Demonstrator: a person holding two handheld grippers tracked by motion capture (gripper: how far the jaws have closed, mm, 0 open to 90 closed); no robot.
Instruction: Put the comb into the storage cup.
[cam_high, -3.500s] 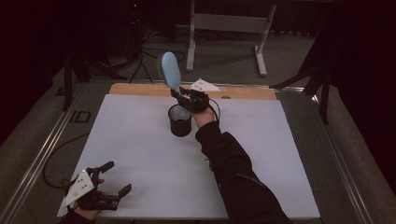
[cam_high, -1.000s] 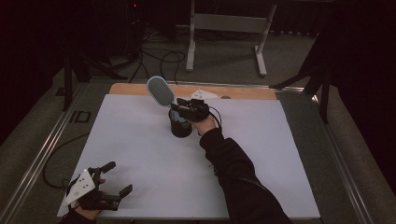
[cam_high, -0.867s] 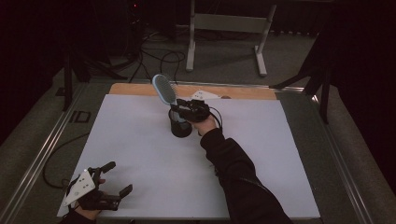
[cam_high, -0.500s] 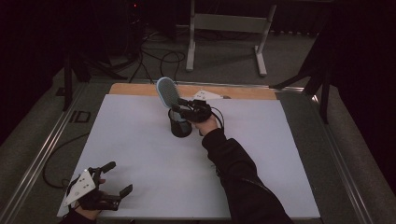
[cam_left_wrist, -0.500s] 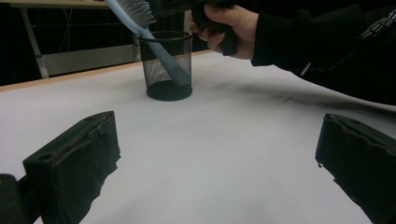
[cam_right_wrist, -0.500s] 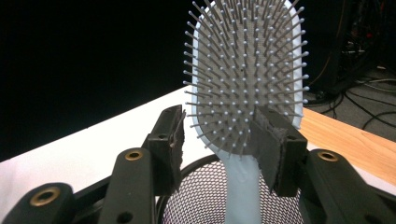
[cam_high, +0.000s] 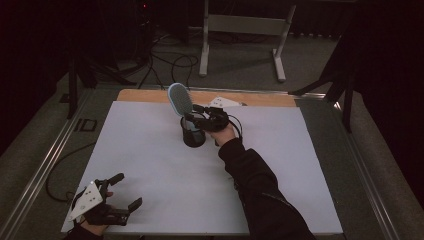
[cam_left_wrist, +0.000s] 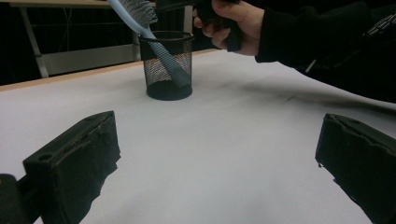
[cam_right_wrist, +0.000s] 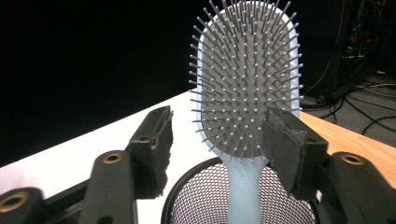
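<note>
Hairbrush (cam_high: 180, 100) sits handle-down in the black mesh cup (cam_high: 193, 135), upper centre of the high view on the white table (cam_high: 150, 165), head leaning toward upper left. We see the right gripper (cam_high: 202, 118) just beside the cup, the left gripper (cam_high: 117, 200) parked at lower left, jaws spread, nothing in them. Left gripper view: cup (cam_left_wrist: 166, 65) upper centre, brush handle slanting inside it, hand (cam_left_wrist: 233, 21) at top. Right gripper view: jaws apart with a gap either side of the brush head (cam_right_wrist: 247, 79), not gripping. We'd judge it light, stiff plastic, slightly slick; bristles flex, so we'd grab the neck or handle above the rim. The cup looks light and may tip.
</note>
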